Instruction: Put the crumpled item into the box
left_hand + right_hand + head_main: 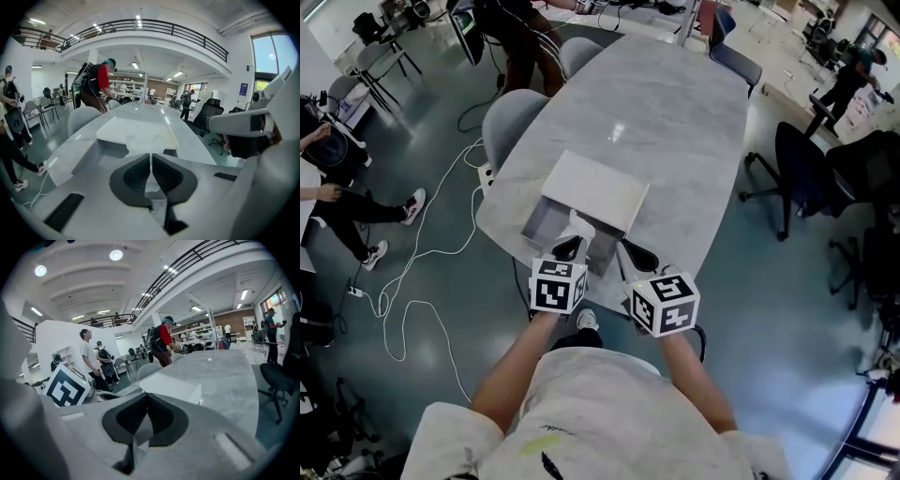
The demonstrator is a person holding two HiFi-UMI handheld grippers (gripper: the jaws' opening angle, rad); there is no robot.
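A white crumpled paper [578, 225] hangs over the near end of the open grey box [540, 223]; in the left gripper view the crumpled paper [143, 140] sticks out just past the jaws. My left gripper [571, 244] [150, 160] is shut on it, a thin white edge pinched between the dark pads. The box's white lid [595, 191] [136, 129] lies across its far half. My right gripper [639, 255] [146, 401] is shut with nothing in it, to the right of the box at the table's near edge.
The box sits at the near end of a long grey marble table [675, 122]. Grey chairs [511, 117] stand along its left side, black office chairs [802, 173] to the right. White cables [422, 272] trail on the floor. People stand at the left and far end.
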